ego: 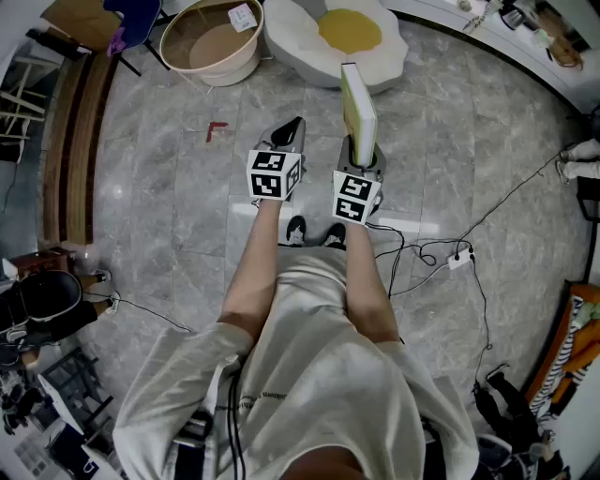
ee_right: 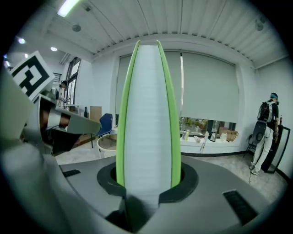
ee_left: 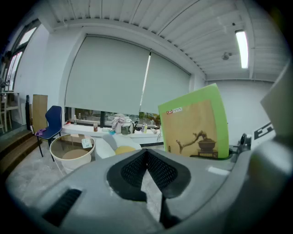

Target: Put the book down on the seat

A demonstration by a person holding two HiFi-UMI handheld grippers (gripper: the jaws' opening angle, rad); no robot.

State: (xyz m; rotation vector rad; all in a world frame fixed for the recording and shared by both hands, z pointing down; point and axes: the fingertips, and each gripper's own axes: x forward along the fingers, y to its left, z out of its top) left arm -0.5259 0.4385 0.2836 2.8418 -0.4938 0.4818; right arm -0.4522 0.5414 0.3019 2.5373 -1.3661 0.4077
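A green-covered book (ego: 357, 103) stands upright with its page edge toward me, and my right gripper (ego: 361, 152) is shut on its lower end. In the right gripper view the book (ee_right: 147, 114) fills the middle, its white pages between the two green covers, clamped by the black pads (ee_right: 114, 180). My left gripper (ego: 291, 131) hovers just left of the book, shut and holding nothing; in its own view the pads (ee_left: 147, 169) meet at the tips and the book's cover (ee_left: 194, 123) shows at the right. The seat, a white egg-shaped cushion with a yellow middle (ego: 349, 33), lies on the floor ahead.
A round cream basket (ego: 211, 39) stands left of the cushion, with a blue chair (ego: 131, 21) beyond it. Wooden steps (ego: 73, 141) run along the left. Cables and a power strip (ego: 459, 258) lie on the grey marble floor at the right. A person (ee_right: 264, 132) stands far right.
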